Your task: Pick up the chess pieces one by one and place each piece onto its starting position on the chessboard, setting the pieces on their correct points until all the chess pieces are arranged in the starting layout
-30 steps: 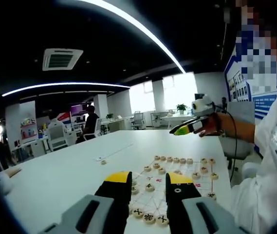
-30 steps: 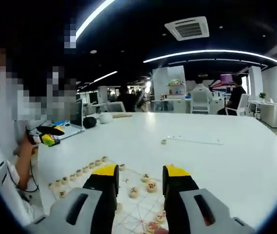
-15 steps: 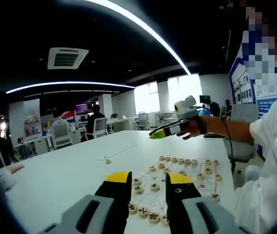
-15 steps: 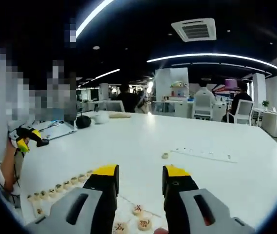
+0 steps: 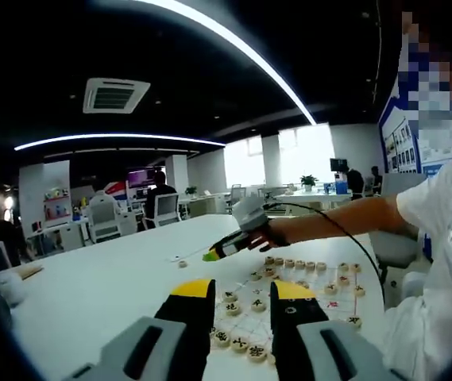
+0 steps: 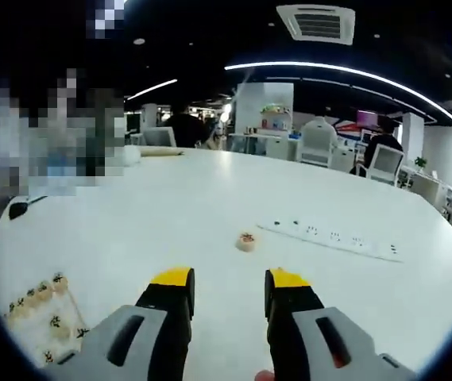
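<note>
Right gripper view showed my right gripper (image 6: 227,287) held above the white table (image 6: 170,214), jaws apart and holding nothing, with a lone chess piece (image 6: 246,241) lying ahead beside a power strip (image 6: 333,238). My left gripper (image 5: 243,300) also gaped empty over the chessboard (image 5: 289,298), pieces dotted across it.
</note>
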